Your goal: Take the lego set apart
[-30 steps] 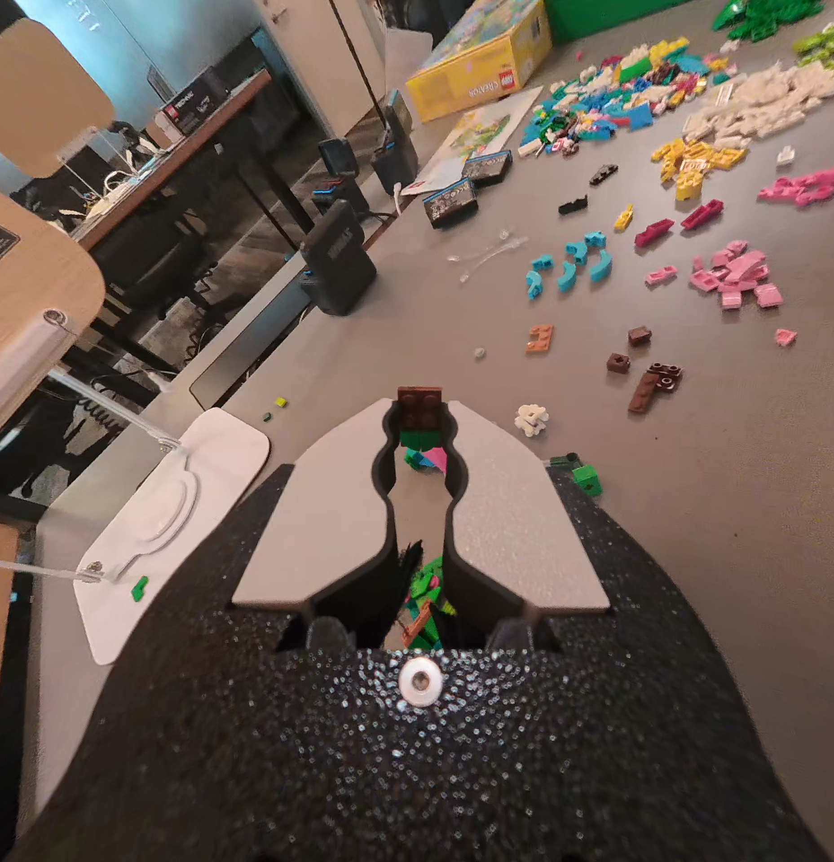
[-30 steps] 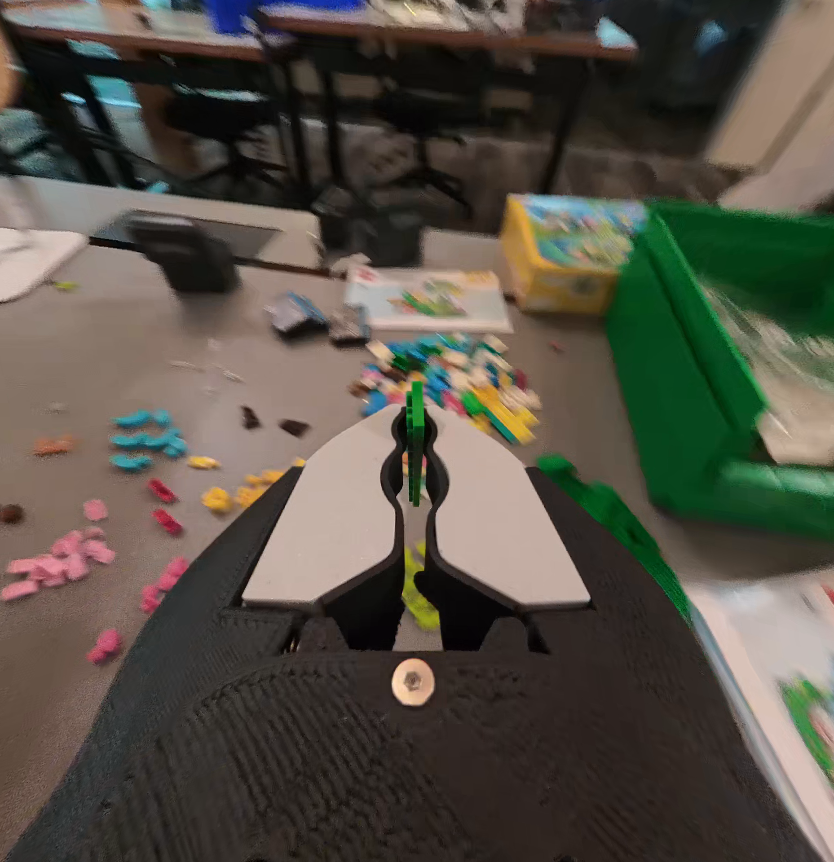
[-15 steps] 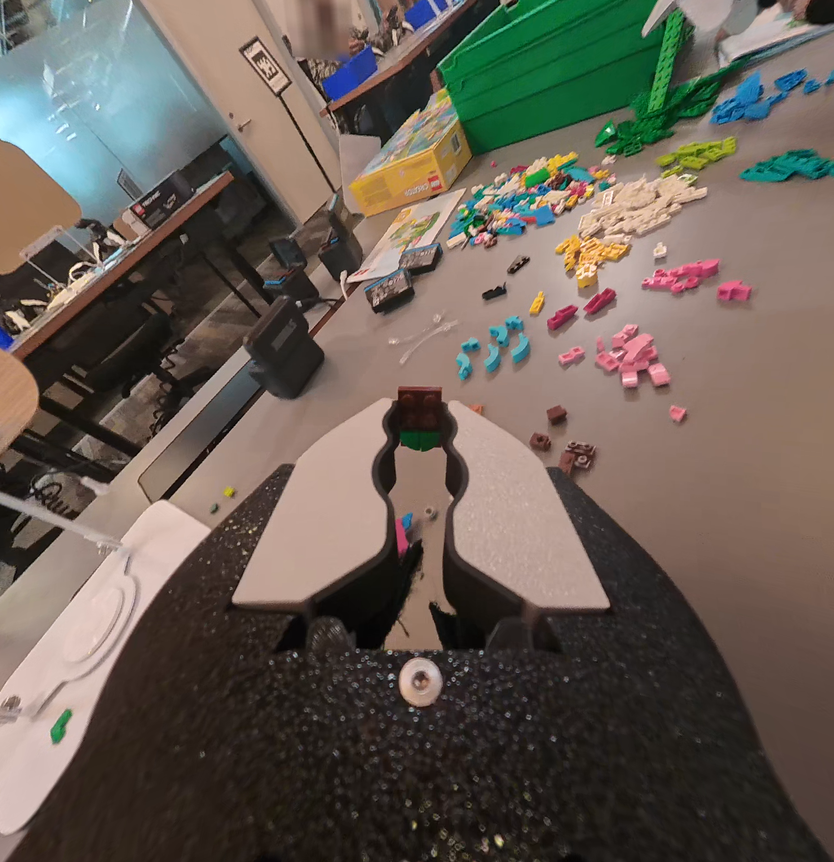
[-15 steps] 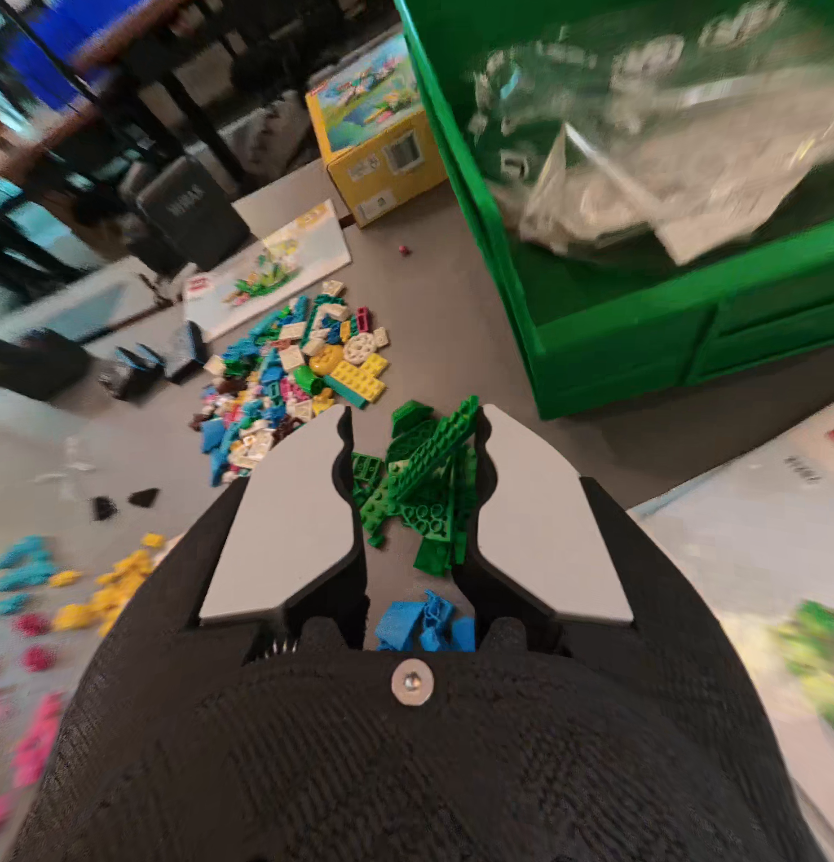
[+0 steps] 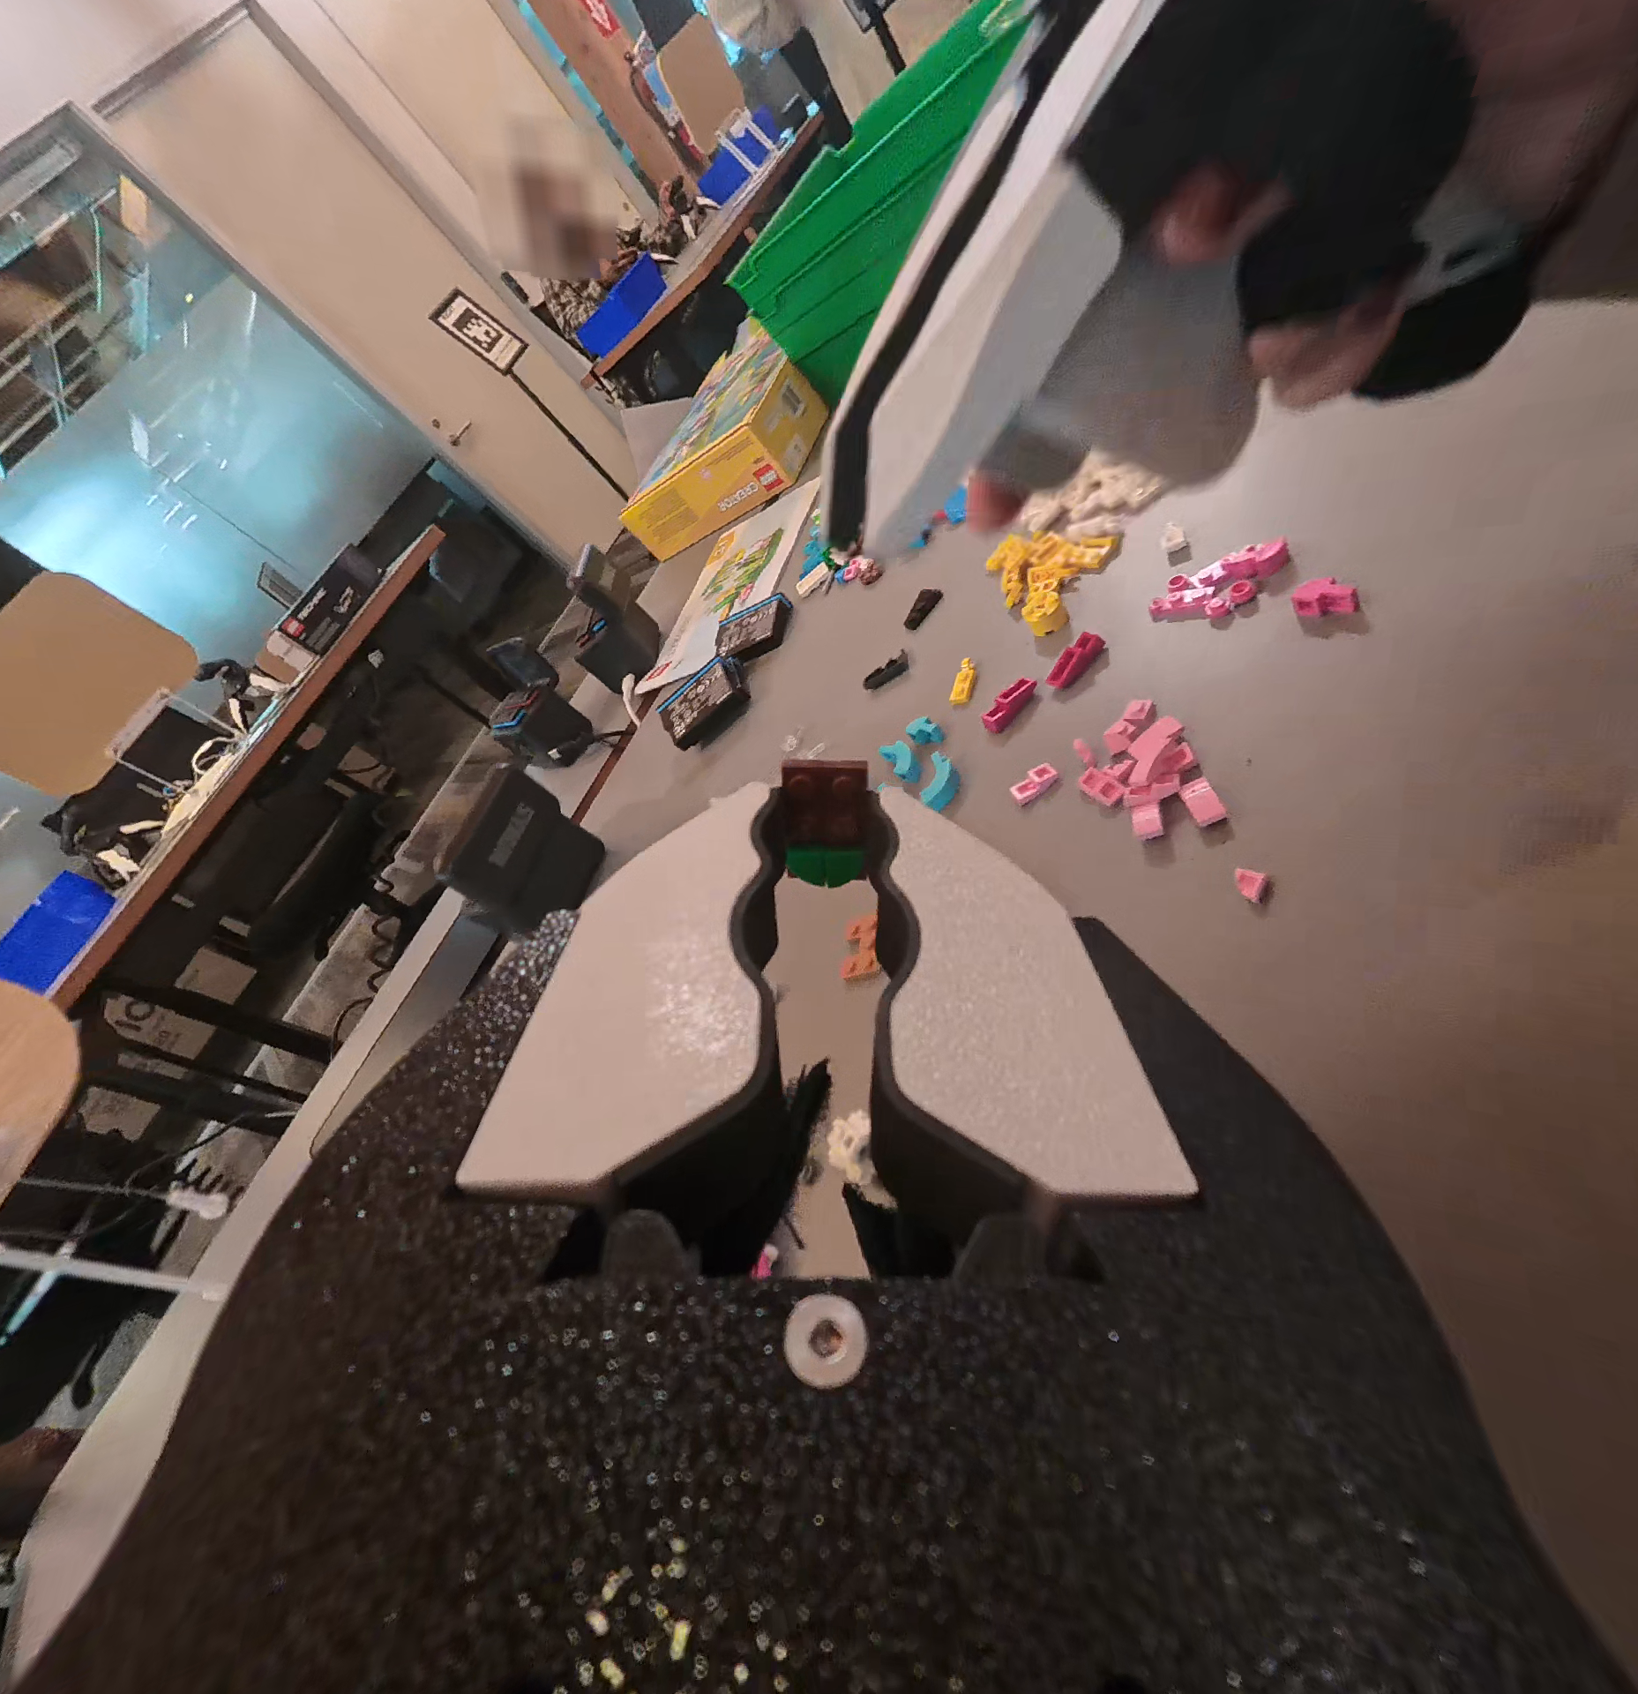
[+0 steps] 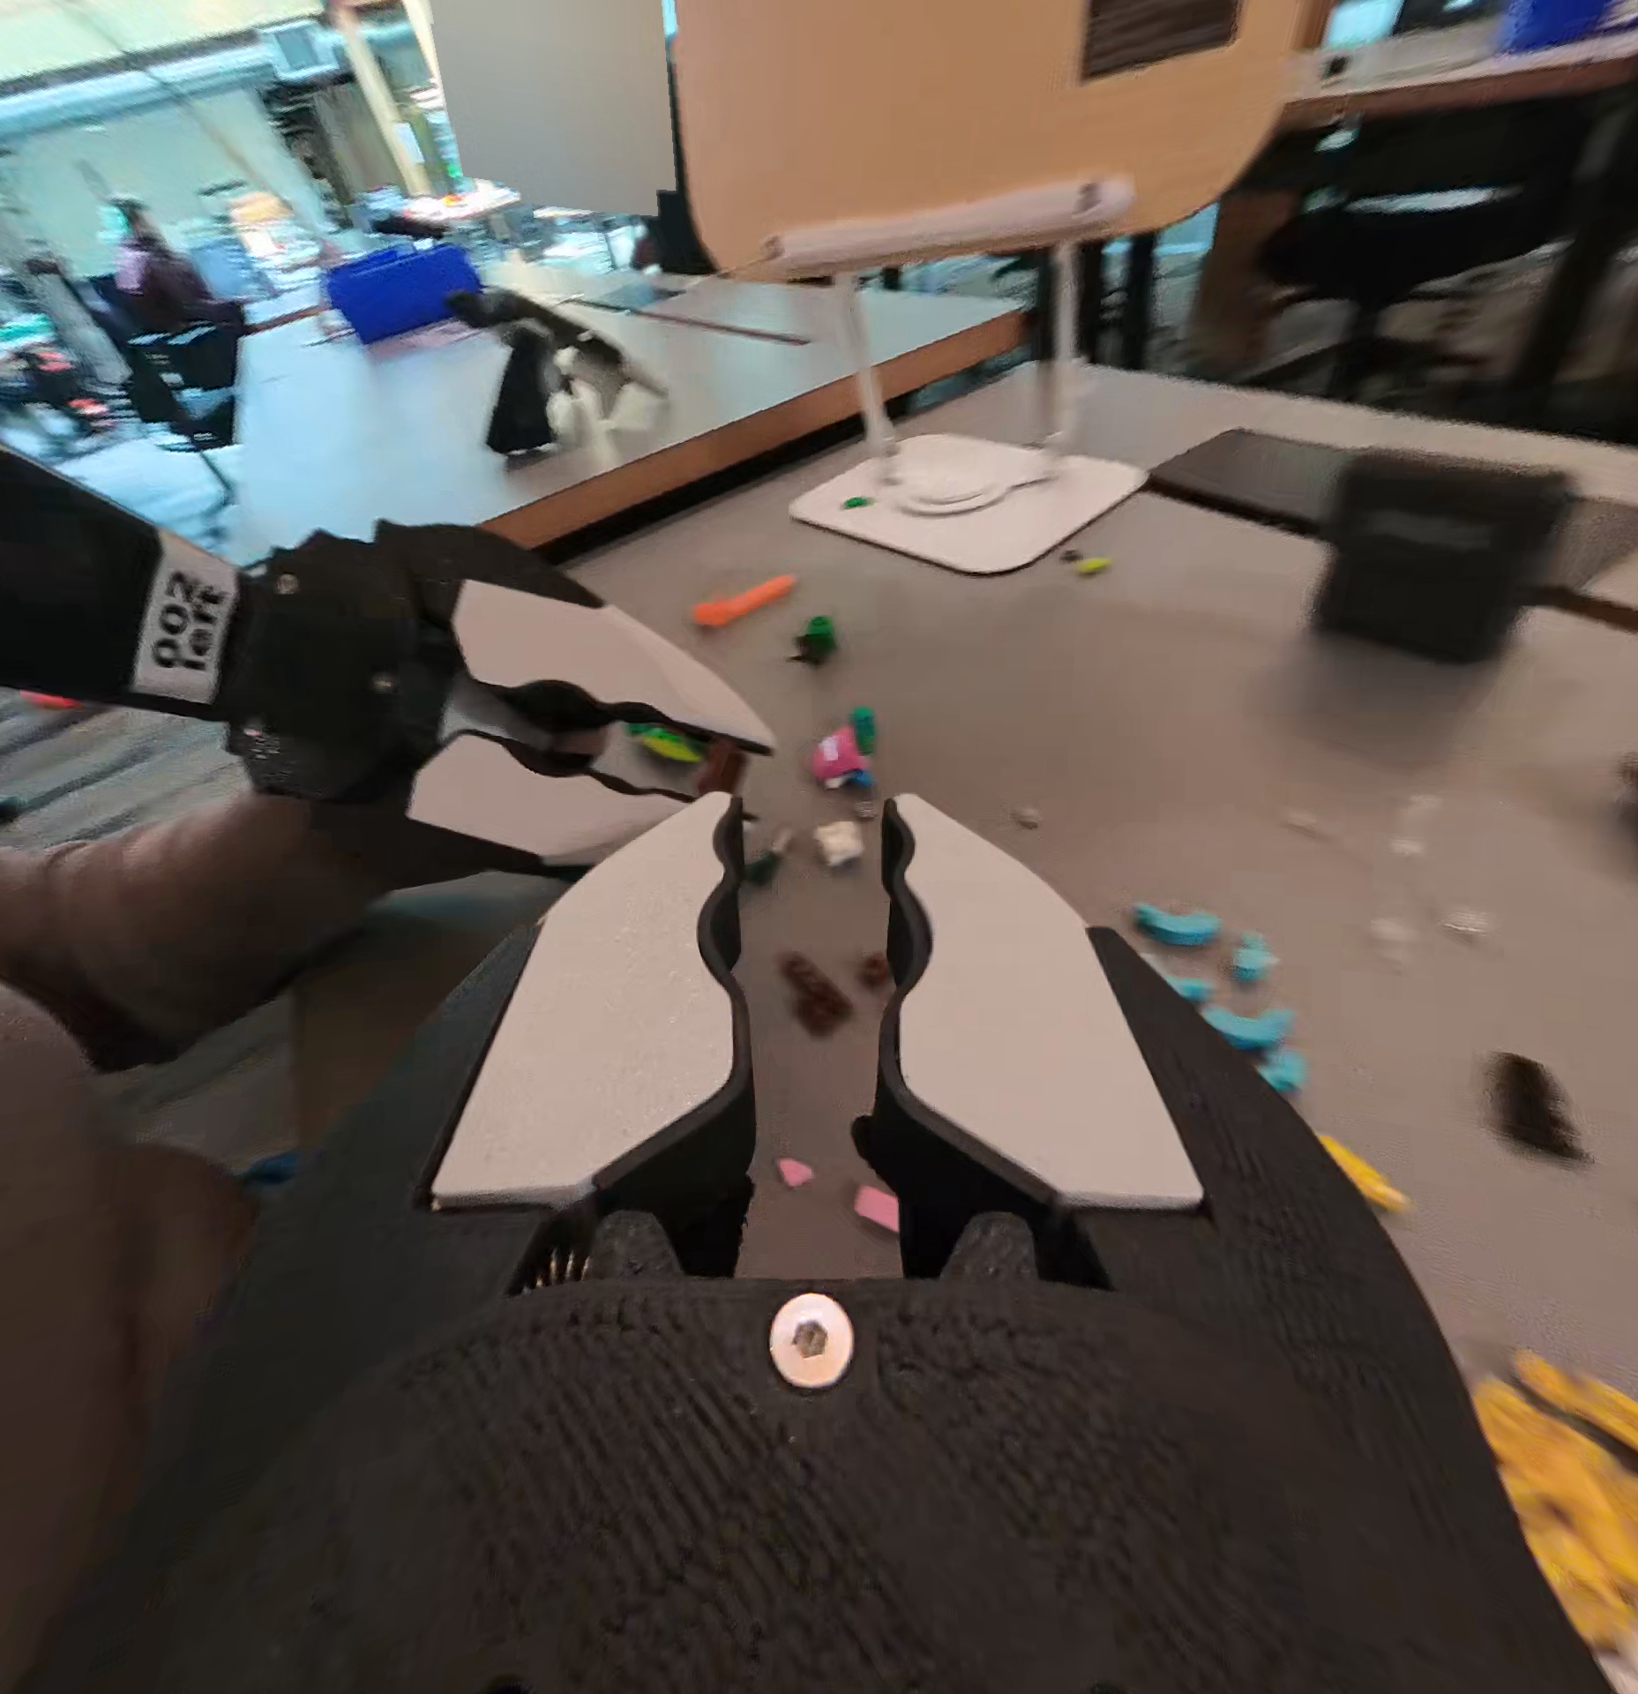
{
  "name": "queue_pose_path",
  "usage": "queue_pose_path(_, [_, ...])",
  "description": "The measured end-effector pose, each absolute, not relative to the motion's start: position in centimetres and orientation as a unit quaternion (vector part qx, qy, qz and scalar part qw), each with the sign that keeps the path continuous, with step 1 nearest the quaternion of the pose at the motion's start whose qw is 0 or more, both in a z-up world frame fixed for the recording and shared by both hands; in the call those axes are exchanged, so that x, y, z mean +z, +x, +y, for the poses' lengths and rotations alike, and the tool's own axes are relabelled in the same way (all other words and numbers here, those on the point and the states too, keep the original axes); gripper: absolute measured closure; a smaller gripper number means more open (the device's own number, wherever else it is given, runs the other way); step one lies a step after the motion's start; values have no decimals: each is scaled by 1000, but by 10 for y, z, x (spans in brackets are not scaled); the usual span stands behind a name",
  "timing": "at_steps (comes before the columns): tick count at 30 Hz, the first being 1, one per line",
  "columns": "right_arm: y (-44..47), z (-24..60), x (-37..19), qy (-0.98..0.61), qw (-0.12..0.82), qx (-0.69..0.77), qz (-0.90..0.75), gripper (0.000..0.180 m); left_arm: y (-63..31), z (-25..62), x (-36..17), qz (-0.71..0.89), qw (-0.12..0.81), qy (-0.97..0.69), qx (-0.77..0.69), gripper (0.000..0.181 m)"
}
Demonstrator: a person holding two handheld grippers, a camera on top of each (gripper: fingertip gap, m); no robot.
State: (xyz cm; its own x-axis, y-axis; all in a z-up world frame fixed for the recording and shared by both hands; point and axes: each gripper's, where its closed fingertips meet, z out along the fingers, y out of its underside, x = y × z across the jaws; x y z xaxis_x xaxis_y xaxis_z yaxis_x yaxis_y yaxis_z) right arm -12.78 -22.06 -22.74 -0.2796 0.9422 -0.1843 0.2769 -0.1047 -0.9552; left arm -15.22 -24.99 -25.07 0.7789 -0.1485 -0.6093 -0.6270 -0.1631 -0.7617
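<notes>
My left gripper is shut on a small brown brick with a green piece stuck under it, held above the grey table. The right wrist view shows the same gripper at the left, its tips on the brown brick. My right gripper is open and empty, close to the right of the left gripper's tips. Only loose pieces on the table show between its fingers. In the left wrist view the right gripper is a blurred shape at the top right.
Loose pieces lie in colour groups: pink, yellow, cyan, brown. A small pink and green assembly and an orange piece lie ahead. A yellow box, green bins and a white stand base stand farther off. The left gripper's tips are roughly 5 centimeters from the right gripper's.
My right gripper held a green plate, opened over the green pile and let it go, then swung over beside the left gripper with its fingers closer together. The left gripper kept its brown and green stack.
</notes>
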Motion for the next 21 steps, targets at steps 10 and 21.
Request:
queue_pose_path(10, [-144, -255, -262, -542, 205, 518, -630, 171, -137, -243, -267, 320, 543, -732, 257, 165])
queue_pose_path(21, [-139, -243, -262, -548, 200, 535, -611, 178, -140, -242, -266, 309, 542, -722, 298, 159])
